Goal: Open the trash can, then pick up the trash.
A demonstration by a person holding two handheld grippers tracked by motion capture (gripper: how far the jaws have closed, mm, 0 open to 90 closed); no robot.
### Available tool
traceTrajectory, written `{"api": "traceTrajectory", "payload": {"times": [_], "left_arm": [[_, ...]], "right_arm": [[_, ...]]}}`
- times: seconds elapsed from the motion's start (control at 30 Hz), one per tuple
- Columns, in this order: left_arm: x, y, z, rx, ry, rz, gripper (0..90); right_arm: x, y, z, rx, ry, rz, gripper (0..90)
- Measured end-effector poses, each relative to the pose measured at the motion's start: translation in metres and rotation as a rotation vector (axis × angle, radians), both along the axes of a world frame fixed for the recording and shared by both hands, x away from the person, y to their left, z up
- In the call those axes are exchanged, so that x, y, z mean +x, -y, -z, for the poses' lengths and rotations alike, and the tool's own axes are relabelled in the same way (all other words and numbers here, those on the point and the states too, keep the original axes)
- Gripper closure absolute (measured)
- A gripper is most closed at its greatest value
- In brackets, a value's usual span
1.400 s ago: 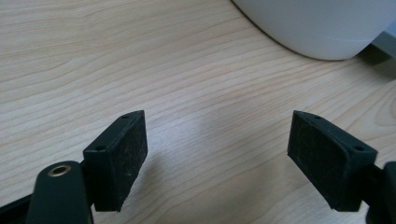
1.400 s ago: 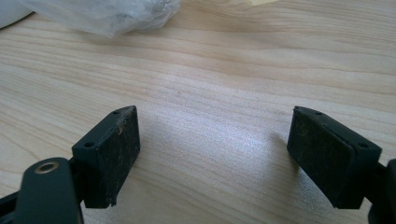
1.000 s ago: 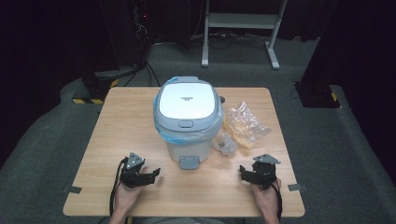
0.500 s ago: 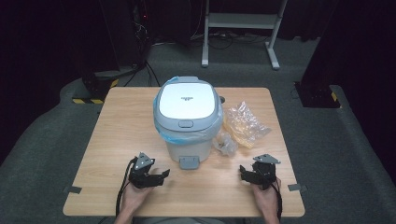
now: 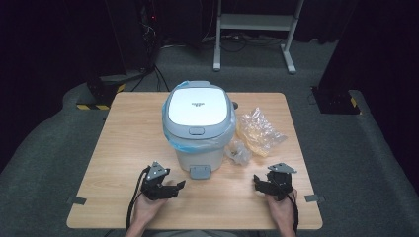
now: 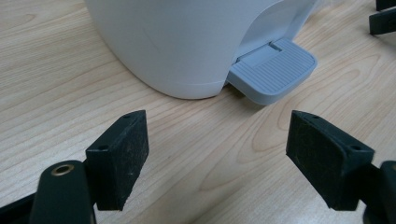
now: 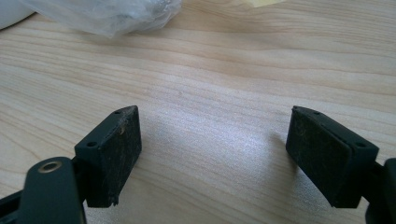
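Note:
A white pedal bin (image 5: pixel 197 128) with a shut grey-rimmed lid and a blue liner stands mid-table; its grey pedal (image 5: pixel 200 171) faces the front edge. My left gripper (image 5: pixel 177 186) lies low on the table just left of the pedal, open and empty. In the left gripper view, my left gripper (image 6: pixel 217 154) frames bare wood, with the pedal (image 6: pixel 275 70) and bin wall (image 6: pixel 187 42) just ahead. My right gripper (image 5: pixel 258 181) rests at the front right, open and empty. In the right gripper view, my right gripper (image 7: pixel 212 154) points across bare wood toward crumpled plastic (image 7: pixel 107 14).
A crumpled yellowish plastic bag (image 5: pixel 258 131) and a smaller clear wad (image 5: pixel 238 152) lie right of the bin. The wooden table (image 5: pixel 133 138) has bare room on its left side. Dark floor, cables and a white frame (image 5: pixel 257 29) lie beyond.
My left gripper has moved right along the front of the table, closer to the bin's pedal. The right gripper has stayed put.

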State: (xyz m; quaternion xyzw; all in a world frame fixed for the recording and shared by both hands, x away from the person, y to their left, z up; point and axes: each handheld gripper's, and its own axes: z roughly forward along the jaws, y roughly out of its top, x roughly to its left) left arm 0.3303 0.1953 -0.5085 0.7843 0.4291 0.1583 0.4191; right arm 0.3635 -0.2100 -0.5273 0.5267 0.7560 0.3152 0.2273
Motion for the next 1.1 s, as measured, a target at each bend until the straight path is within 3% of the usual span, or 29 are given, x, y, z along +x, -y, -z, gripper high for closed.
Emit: {"api": "traceTrajectory", "payload": {"times": [0.63,1.1], "left_arm": [[0.003,0.008,-0.001,-0.022,-0.005,0.026,21.3],[0.005,0.022,-0.005,-0.011,0.004,0.065,22.4]], "right_arm": [[0.000,0.000,0.000,-0.001,0.001,-0.002,17.9],[0.000,0.000,0.000,0.000,0.001,-0.003,18.3]]}}
